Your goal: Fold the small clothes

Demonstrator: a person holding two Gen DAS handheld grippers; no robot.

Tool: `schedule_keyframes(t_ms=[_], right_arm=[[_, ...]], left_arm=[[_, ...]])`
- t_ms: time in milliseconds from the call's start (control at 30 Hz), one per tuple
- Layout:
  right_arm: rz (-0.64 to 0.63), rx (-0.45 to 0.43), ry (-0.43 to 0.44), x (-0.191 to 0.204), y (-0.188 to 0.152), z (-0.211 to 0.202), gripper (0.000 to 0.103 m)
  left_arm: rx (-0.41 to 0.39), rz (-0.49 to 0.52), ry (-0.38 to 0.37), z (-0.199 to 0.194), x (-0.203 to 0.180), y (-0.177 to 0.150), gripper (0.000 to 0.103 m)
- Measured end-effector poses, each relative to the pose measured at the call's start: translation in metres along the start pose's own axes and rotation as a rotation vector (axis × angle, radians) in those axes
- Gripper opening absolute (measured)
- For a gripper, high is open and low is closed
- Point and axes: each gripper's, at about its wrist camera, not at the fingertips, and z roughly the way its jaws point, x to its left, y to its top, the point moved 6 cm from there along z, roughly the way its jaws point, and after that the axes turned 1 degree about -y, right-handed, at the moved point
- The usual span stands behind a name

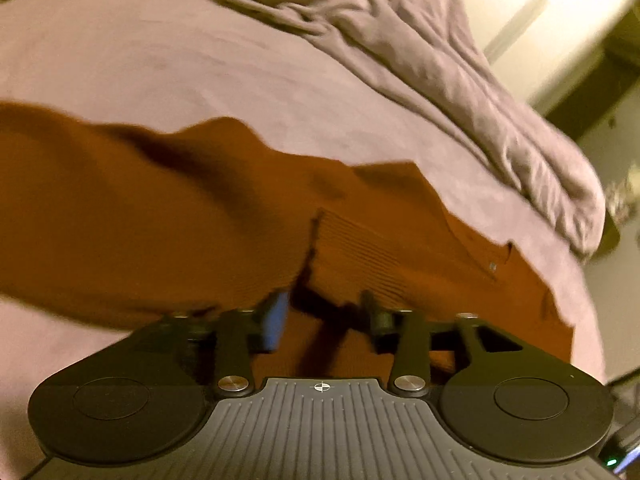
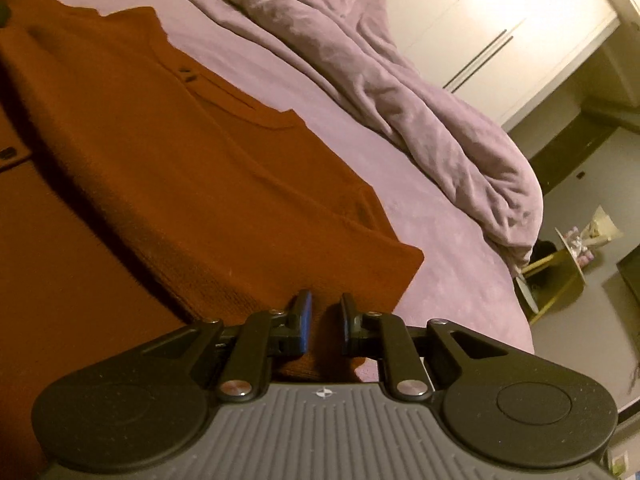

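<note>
A rust-orange knit sweater (image 1: 120, 208) lies spread on the mauve bed sheet (image 1: 160, 60), its ribbed hem (image 1: 360, 248) just ahead of my left gripper (image 1: 323, 300). That gripper is open over the hem, the fabric lying between and under its fingers without being pinched. In the right wrist view the sweater (image 2: 180, 152) lies partly folded, with a doubled layer and a near corner (image 2: 400, 256). My right gripper (image 2: 325, 304) sits at the near edge with its jaws close together and rust fabric filling the narrow gap.
A rumpled mauve duvet (image 2: 400, 100) is heaped along the bed's far side. Beyond the bed stand pale wardrobe doors (image 2: 500, 32) and a small gold side table (image 2: 560, 276) on the floor. Bare sheet (image 2: 460, 280) lies to the sweater's right.
</note>
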Motion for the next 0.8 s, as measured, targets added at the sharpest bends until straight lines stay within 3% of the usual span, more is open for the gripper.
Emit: schedule_keyframes(t_ms=[67,100,200,233,300,367,433,533,633,700,800], right_arm=[[0.0,0.02,-0.006,-0.001,0.003,-0.003,0.015],[0.011,0.028,-0.009,-0.002,0.005,-0.008,0.017],[0.093,0.026,0.014,-0.007,0.005,-0.029,0.048],[0.12,0.021,0.017,-0.009,0.002,-0.037,0.052],[0.163,0.02,0.02,-0.008,-0.006,-0.053,0.054],[0.209,0.03,0.047,-0.003,-0.013,-0.064,0.058],[0.245,0.043,0.069,0.001,-0.019,-0.074,0.059],[0.258,0.045,0.08,0.008,-0.022,-0.084,0.064],[0.265,0.047,0.095,0.012,-0.02,-0.089,0.064],[0.255,0.046,0.09,0.014,-0.017,-0.091,0.064],[0.254,0.053,0.089,0.016,-0.016,-0.094,0.064]], left_arm=[[-0.029,-0.069,-0.016,-0.022,0.021,-0.002,0.063],[-0.043,-0.102,-0.013,-0.035,0.036,-0.002,0.07],[-0.125,-0.181,0.11,-0.072,0.092,-0.003,0.072],[-0.155,-0.229,0.129,-0.083,0.116,-0.003,0.07],[-0.187,-0.376,0.137,-0.1,0.159,-0.006,0.054],[-0.242,-0.551,0.053,-0.113,0.196,-0.006,0.048],[-0.321,-0.663,0.038,-0.125,0.226,-0.003,0.044],[-0.405,-0.752,0.035,-0.135,0.258,0.002,0.041],[-0.437,-0.814,0.011,-0.133,0.276,0.008,0.032],[-0.459,-0.859,0.006,-0.13,0.289,0.011,0.016],[-0.473,-0.936,-0.033,-0.125,0.311,0.012,0.009]])
